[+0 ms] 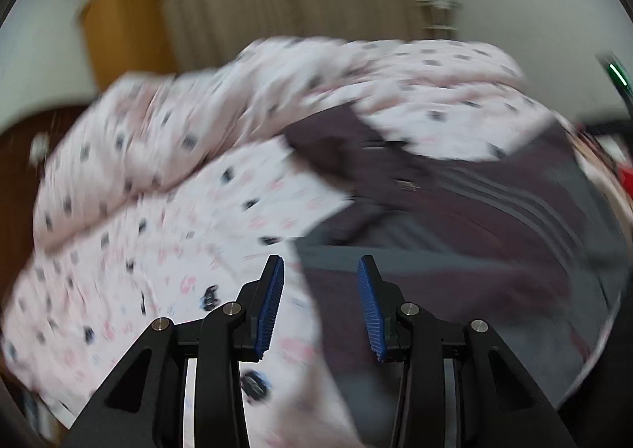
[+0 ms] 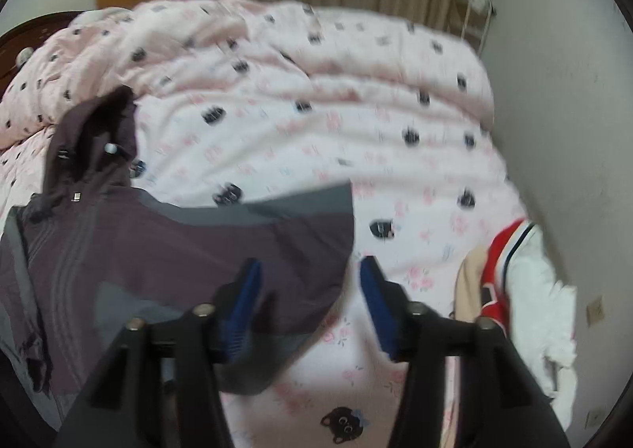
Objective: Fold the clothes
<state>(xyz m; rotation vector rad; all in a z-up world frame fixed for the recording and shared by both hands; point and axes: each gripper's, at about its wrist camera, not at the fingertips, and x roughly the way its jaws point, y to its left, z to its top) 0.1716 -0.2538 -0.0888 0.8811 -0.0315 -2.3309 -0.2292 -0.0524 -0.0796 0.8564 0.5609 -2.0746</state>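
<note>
Right wrist view: lying on the bed (image 2: 395,139), jacket (image 2: 166,242) stretching leftward, its hem corner sitting just under the released, empty right claw (image 2: 310,266); left claw (image 1: 320,270) also hanging released over jacket's opposite edge.

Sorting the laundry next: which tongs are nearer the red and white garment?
Right. The right tongs hover just left of the red and white garment; from the left tongs it shows only at the far right edge.
</note>
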